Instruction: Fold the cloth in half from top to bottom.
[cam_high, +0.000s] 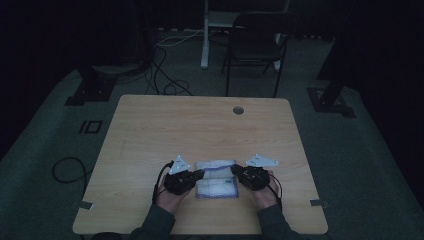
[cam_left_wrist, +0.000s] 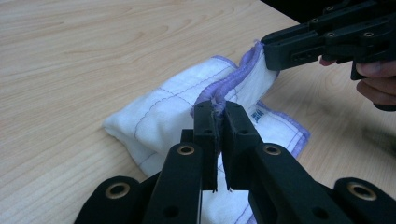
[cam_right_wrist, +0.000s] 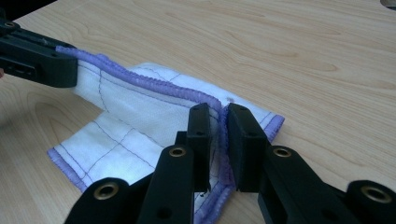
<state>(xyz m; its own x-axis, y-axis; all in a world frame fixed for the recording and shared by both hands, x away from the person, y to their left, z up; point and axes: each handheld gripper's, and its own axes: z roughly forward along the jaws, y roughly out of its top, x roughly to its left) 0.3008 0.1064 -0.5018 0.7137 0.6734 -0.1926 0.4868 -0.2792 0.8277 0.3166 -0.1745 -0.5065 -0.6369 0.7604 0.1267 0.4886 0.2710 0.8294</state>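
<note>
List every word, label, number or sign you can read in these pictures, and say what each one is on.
No text can be read here.
Small label on the white cloth with the purple hem: dark blue print, too small and blurred to read.
Left gripper, right gripper, wooden table: no lettering to be seen.

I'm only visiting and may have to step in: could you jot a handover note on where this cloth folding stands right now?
Left claw: shut on the purple hem of the white cloth.
Right claw: shut on the same hem, at the other end.
Cloth: near the front edge of the wooden table, hem lifted between both claws, the rest lying flat.
Done: both grips taken, edge raised.
Left: probably carry the edge over, lay it down, then release.
</note>
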